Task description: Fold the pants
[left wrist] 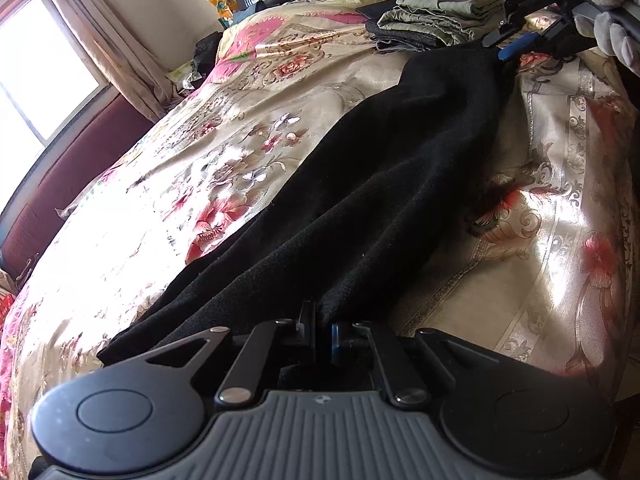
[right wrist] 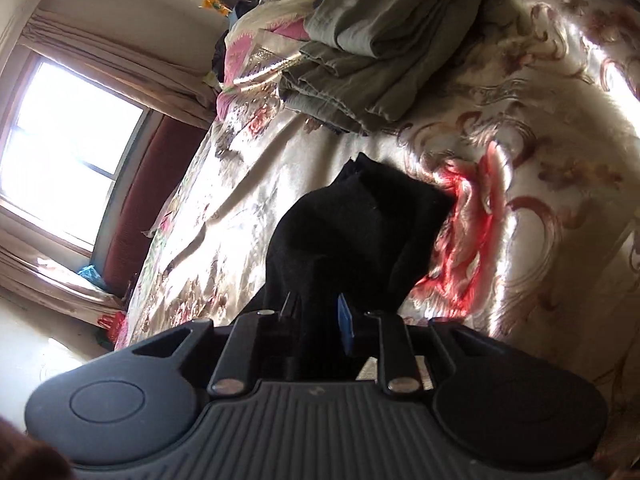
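Black pants (left wrist: 384,176) lie stretched across a floral satin bedspread (left wrist: 200,152). My left gripper (left wrist: 325,320) is shut on the near end of the pants, the fabric pinched between its jaws. My right gripper (left wrist: 505,49), held by a gloved hand, is shut on the far end of the pants near the headboard. In the right wrist view the right gripper (right wrist: 318,308) holds bunched black fabric (right wrist: 352,224) that hangs forward over the bedspread (right wrist: 540,160).
A stack of folded olive and dark garments (left wrist: 432,20) sits on the bed near the headboard; it also shows in the right wrist view (right wrist: 372,52). A window with curtains (left wrist: 44,72) is at the left. Bedspread edge drops off at the right.
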`<state>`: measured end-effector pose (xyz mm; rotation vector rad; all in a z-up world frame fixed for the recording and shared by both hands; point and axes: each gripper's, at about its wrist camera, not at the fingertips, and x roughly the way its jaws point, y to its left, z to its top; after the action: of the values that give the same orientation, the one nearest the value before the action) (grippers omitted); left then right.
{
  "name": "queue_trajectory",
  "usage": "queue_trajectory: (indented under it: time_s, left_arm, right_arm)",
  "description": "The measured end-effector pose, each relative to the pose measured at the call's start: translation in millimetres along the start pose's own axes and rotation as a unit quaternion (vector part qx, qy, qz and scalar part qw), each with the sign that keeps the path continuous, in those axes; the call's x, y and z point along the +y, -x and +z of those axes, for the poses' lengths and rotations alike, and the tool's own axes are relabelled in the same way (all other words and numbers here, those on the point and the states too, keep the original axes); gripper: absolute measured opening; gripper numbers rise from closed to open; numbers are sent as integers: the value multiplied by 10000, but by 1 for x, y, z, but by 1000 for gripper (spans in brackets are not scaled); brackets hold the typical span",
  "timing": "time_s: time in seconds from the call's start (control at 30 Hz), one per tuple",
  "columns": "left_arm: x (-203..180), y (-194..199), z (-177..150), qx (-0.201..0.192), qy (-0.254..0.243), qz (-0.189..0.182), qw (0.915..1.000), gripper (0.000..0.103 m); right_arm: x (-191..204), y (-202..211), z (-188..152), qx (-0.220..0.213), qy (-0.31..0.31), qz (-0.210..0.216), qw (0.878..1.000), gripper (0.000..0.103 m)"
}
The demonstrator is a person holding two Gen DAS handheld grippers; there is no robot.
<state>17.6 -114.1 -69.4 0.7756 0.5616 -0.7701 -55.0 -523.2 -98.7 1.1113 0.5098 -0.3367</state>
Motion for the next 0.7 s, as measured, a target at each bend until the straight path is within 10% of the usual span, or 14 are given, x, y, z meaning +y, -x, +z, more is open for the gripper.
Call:
queue_trajectory:
  time_s: [0.43, 0.7]
  left_arm:
    - [1, 3, -2, -68, 67, -12, 10000, 24]
    - [1, 1, -3, -37, 72, -50, 10000, 24]
  right_arm:
    - [0, -56, -15, 663, -1014, 625, 9907, 34]
    - [-7, -33, 13, -809, -771, 351, 9931, 9]
